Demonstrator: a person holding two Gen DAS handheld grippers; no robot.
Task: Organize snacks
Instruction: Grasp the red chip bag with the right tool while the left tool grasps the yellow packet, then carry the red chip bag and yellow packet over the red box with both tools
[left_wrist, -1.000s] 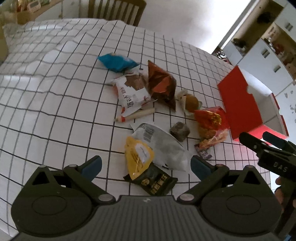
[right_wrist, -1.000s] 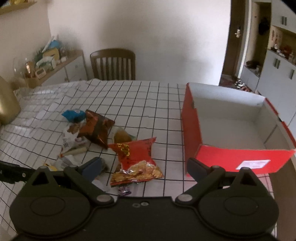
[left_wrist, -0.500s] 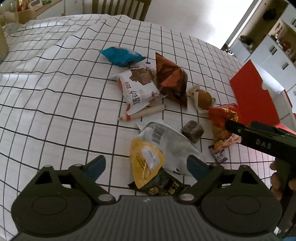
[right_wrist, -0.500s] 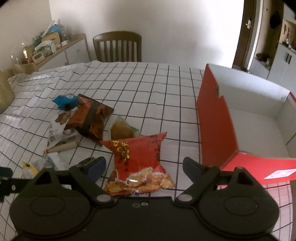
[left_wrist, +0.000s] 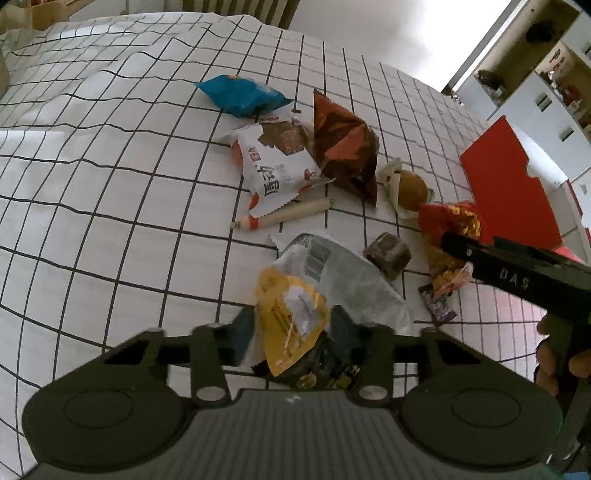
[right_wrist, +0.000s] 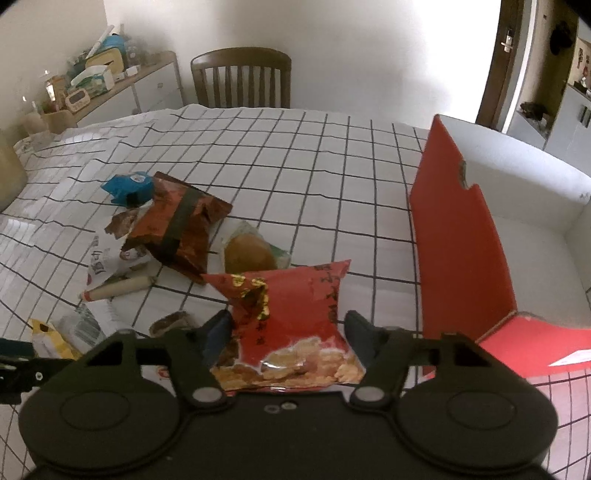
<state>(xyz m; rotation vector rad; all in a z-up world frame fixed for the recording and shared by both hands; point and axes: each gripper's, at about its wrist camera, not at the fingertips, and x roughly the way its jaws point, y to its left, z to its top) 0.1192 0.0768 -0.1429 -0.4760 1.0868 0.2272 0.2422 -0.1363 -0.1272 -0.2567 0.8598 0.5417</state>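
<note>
Status: early stage; 0 snacks visible inside the red box (right_wrist: 461, 251), whose white interior shows bare at the right of the right wrist view.

Left gripper (left_wrist: 291, 330): jaws have just been closing, now pressed against both sides of the yellow packet (left_wrist: 291, 314) at lower centre of the left wrist view. Packet lies on a dark packet (left_wrist: 325, 373) and beside a white-grey bag (left_wrist: 343, 273).

Right gripper (right_wrist: 288, 332): jaws have just been closing around the red snack bag (right_wrist: 291, 317), lower centre of the right wrist view. Bag sits between the pads; whether they press it yet, I cannot tell.

Remaining on the checked tablecloth (left_wrist: 110, 184), all clustered mid-frame, left of the box:
- 1 blue packet (left_wrist: 240, 94), uppermost
- 1 white-and-orange wrapper (left_wrist: 275, 164)
- 1 brown-orange bag (left_wrist: 343, 147)
- 1 sausage stick (left_wrist: 284, 216)
- 1 wrapped bun (left_wrist: 408, 184)
- 1 small dark cube (left_wrist: 388, 254)
- 1 small purple wrapper (left_wrist: 439, 308)

Judgement: 2 items being taken up; nothing lifted or delivered yet; every snack is left to move.
</note>
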